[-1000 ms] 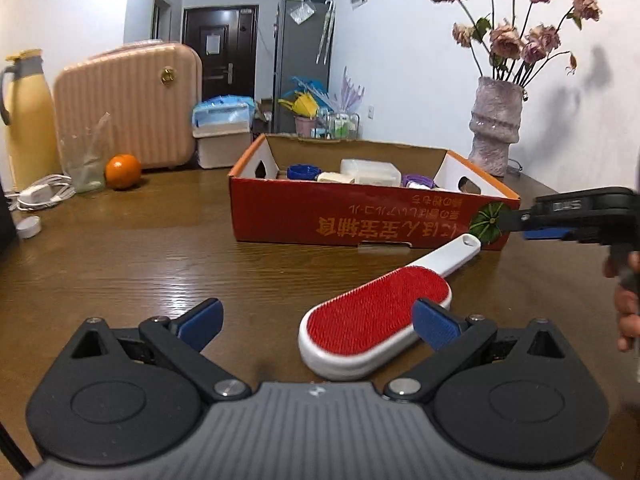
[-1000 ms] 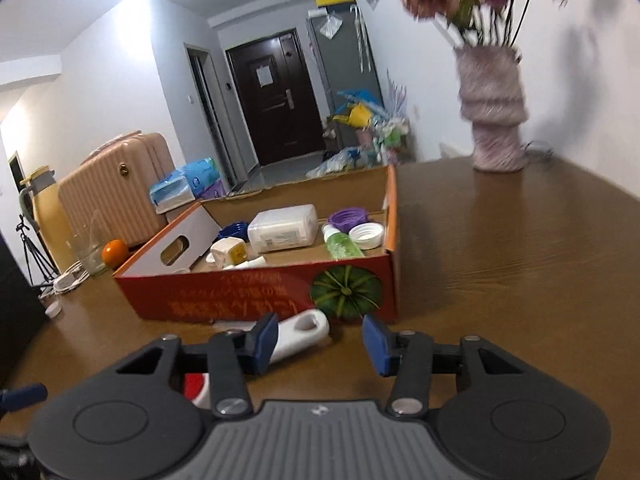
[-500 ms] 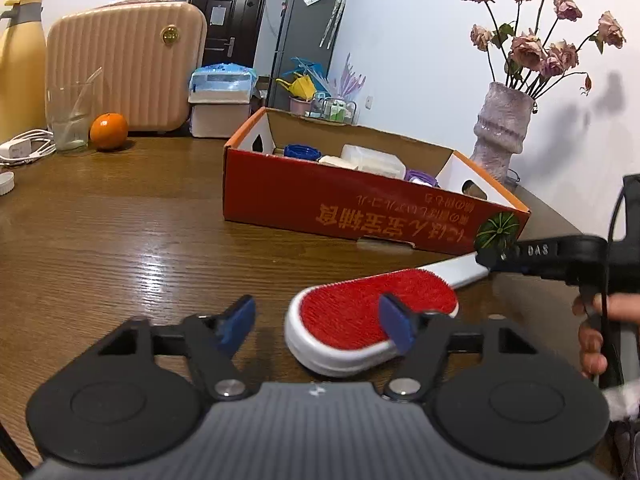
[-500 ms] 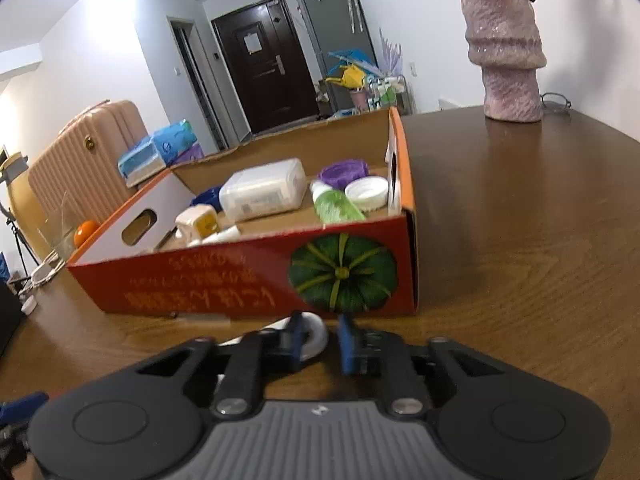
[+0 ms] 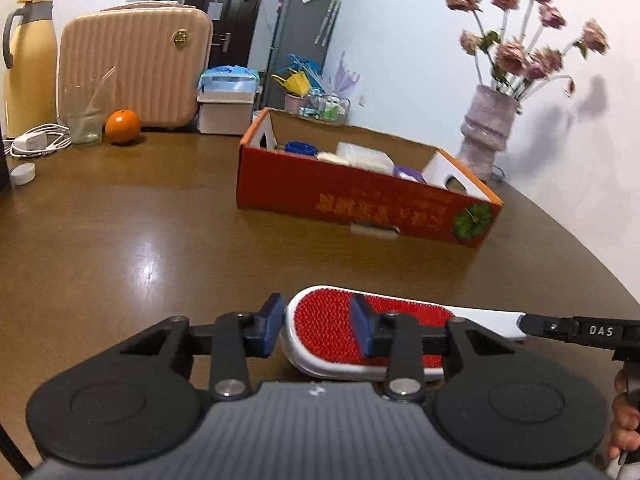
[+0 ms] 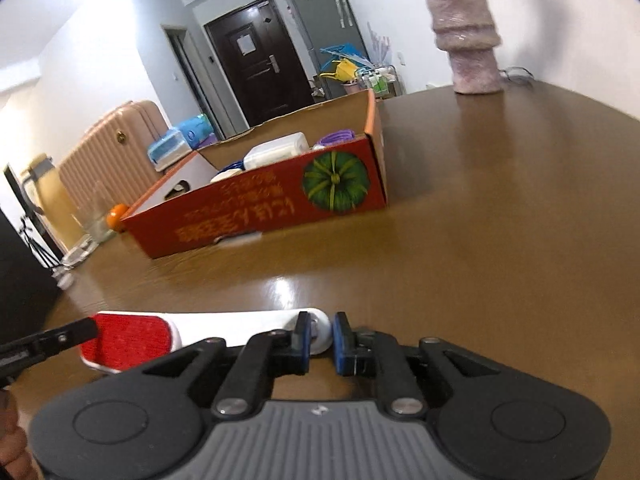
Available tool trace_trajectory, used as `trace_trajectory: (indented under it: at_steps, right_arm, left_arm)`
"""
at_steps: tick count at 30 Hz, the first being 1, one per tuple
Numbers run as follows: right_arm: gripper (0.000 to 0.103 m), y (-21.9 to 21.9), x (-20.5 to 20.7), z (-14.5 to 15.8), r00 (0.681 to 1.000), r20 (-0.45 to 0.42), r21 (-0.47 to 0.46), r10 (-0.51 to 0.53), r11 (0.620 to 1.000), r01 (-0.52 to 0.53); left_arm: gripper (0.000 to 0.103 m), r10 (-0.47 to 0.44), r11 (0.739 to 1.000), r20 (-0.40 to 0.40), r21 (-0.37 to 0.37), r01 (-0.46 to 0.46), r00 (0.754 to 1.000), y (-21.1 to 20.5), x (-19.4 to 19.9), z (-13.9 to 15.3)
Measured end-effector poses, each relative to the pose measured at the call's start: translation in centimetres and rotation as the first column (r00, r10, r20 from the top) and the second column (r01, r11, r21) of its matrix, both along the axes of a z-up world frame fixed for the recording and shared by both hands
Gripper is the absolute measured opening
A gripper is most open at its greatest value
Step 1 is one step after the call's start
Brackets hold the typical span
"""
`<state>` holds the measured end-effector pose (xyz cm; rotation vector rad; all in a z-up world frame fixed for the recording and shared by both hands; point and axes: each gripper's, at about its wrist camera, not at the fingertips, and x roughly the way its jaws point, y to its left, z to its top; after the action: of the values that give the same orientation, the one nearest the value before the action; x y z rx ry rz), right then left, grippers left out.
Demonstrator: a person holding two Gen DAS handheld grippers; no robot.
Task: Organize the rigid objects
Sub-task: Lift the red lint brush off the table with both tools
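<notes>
Brown wooden table (image 5: 120, 240) in a living room, dark door and grey fridge at the back. Red cardboard box (image 5: 360, 196) sits mid-table, open top, with a white container, a purple lid and some small items inside. Pink vase (image 5: 486, 132) of dried flowers stands beyond the box's right end. Far left: pink suitcase (image 5: 136, 64), yellow thermos (image 5: 30, 64), an orange (image 5: 123, 127), a glass and a white cable.

The lint brush (image 5: 332, 332), red pad on a white body, lies between you and the box, well apart from it, long axis across the view.

Your left gripper (image 5: 316, 330) has just been closing: jaws partly shut across the wide red head, left pad at its rounded end, right pad over the red face. Can't tell if the pads actually press on it.

Your right gripper (image 6: 320, 338) has its jaws pinched down on the rounded end of the white handle, blue pads on either side of it. In the left wrist view it comes in from the right onto the handle tip, your fingers visible behind it.

Can't tell whether the brush is off the table or resting on it.
</notes>
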<state>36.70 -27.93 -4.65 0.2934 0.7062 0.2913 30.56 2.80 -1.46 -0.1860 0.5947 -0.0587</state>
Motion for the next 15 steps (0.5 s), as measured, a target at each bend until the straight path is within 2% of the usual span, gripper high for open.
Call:
trace_trajectory:
  at_steps: [4,6,11,12,13,14,15]
  right_arm:
    - [0.011,-0.1,-4.5,0.2,1.000,0.012,0.007,-0.026,1.000,0.026]
    - [0.011,0.0,-5.9,0.5,0.999,0.032,-0.021,-0.022,1.000,0.022]
    - [0.012,-0.2,-6.7,0.5,0.999,0.037,-0.005,-0.013,1.000,0.014]
    - [0.016,-0.2,-6.7,0.5,0.999,0.037,-0.005,-0.015,1.000,0.015]
    - [0.017,-0.2,-6.7,0.4,0.999,0.034,-0.012,-0.021,1.000,0.022]
    - [0.018,-0.2,-6.6,0.2,0.999,0.027,-0.016,-0.026,1.000,0.026]
    - [0.018,-0.2,-6.6,0.0,0.999,0.020,-0.014,-0.028,0.999,0.029]
  left_arm:
    - [0.037,-0.003,1.000,-0.009,-0.008,0.003,1.000,0.0,-2.6,-0.1]
    - [0.037,-0.013,1.000,-0.012,-0.025,0.013,1.000,0.2,-3.5,-0.1]
    - [0.038,0.003,1.000,-0.032,-0.011,-0.004,0.999,0.1,-3.5,-0.9]
    - [0.039,0.001,1.000,-0.031,-0.011,-0.002,1.000,0.1,-3.5,-0.9]
    - [0.041,0.002,1.000,-0.032,-0.015,-0.002,0.999,0.2,-3.5,-0.9]
    - [0.047,0.006,1.000,-0.036,-0.026,-0.007,0.999,0.3,-3.4,-0.8]
    - [0.059,0.019,0.999,-0.045,-0.033,-0.020,0.999,0.5,-3.3,-0.8]
